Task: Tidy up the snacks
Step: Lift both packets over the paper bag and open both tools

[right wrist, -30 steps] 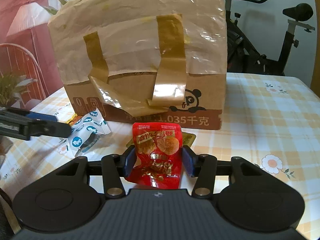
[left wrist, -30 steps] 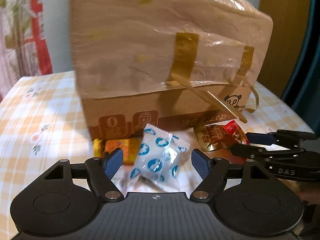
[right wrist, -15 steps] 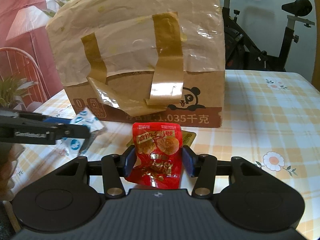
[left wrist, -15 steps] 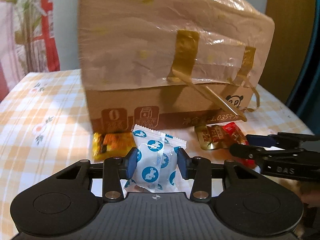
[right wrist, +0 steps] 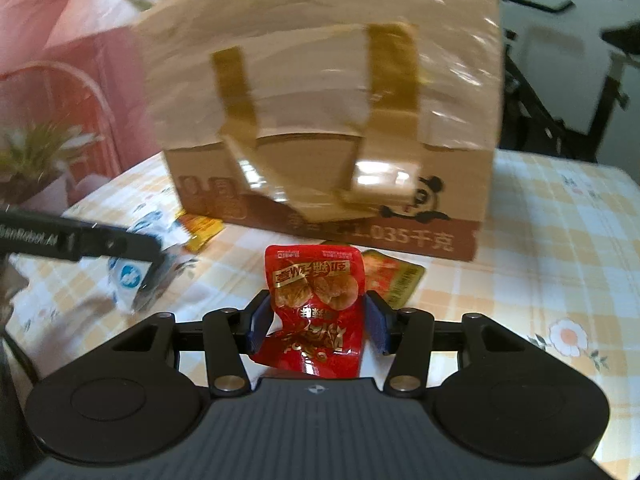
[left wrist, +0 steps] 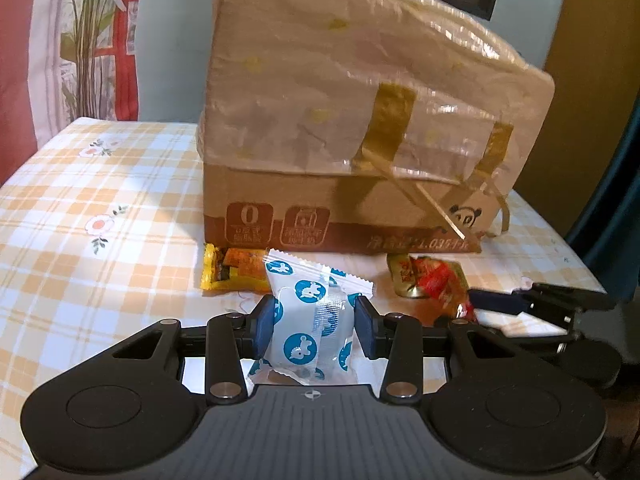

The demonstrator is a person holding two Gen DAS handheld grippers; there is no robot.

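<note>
Now the left gripper (left wrist: 315,325) pinches the white-and-blue snack packet (left wrist: 312,320) between both pads, while the right gripper (right wrist: 316,320) clamps a red snack packet (right wrist: 316,308) (crumpled low down). At twelve o'clock stands the taped cardboard box (left wrist: 360,140) on the checked tablecloth (left wrist: 100,200).

The left gripper (left wrist: 315,326) points down toward the box (left wrist: 360,128), its pads pressed on a white packet (left wrist: 310,320). The right gripper (right wrist: 316,322), beside it before the box, clamps a red packet (right wrist: 316,304).
</note>
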